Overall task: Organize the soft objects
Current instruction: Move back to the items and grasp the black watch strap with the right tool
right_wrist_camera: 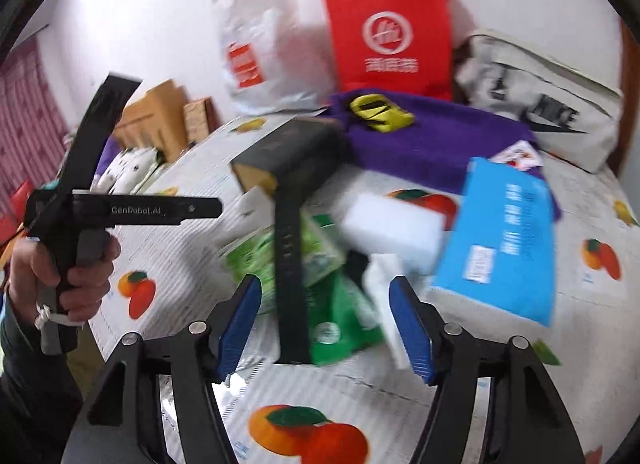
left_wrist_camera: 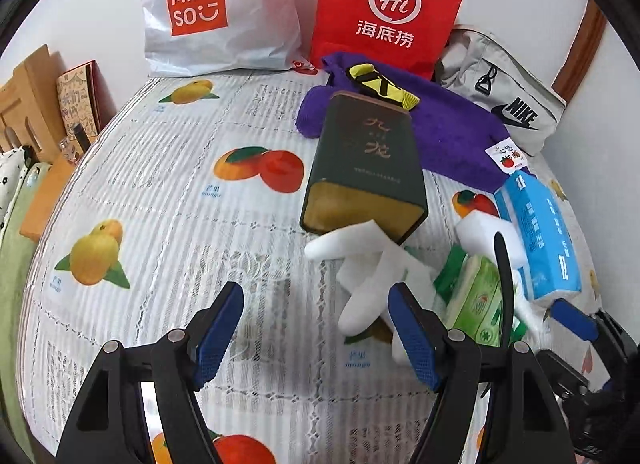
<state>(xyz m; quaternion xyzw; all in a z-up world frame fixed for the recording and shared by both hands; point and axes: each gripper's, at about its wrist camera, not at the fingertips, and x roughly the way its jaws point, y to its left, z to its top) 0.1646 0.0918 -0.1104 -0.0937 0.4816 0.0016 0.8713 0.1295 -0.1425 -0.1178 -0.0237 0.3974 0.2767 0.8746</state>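
Left wrist view shows the sorting barely begun, by my reading: the soft things lie jumbled on the fruit-print desk (left_wrist_camera: 160, 192). White foam strips (left_wrist_camera: 372, 276) sprawl just ahead of the left claw (left_wrist_camera: 316, 328), whose jaws are spread and hold nothing. Beside them sit a green tissue pack (left_wrist_camera: 476, 300), a white sponge block (left_wrist_camera: 484, 232) and a blue tissue pack (left_wrist_camera: 540, 232); a purple towel (left_wrist_camera: 452, 136) with a yellow sock (left_wrist_camera: 384, 84) on it lies farther back. A dark tin (left_wrist_camera: 364, 168) lies on its side with its end open; nothing inside it that I can see. The Miniso bag (left_wrist_camera: 216, 24), red paper bag (left_wrist_camera: 384, 8) and Nike bag (left_wrist_camera: 508, 96) stand behind, their contents hidden. The right claw (right_wrist_camera: 332, 328) is also spread and empty, over the green pack and a black strap (right_wrist_camera: 292, 288).
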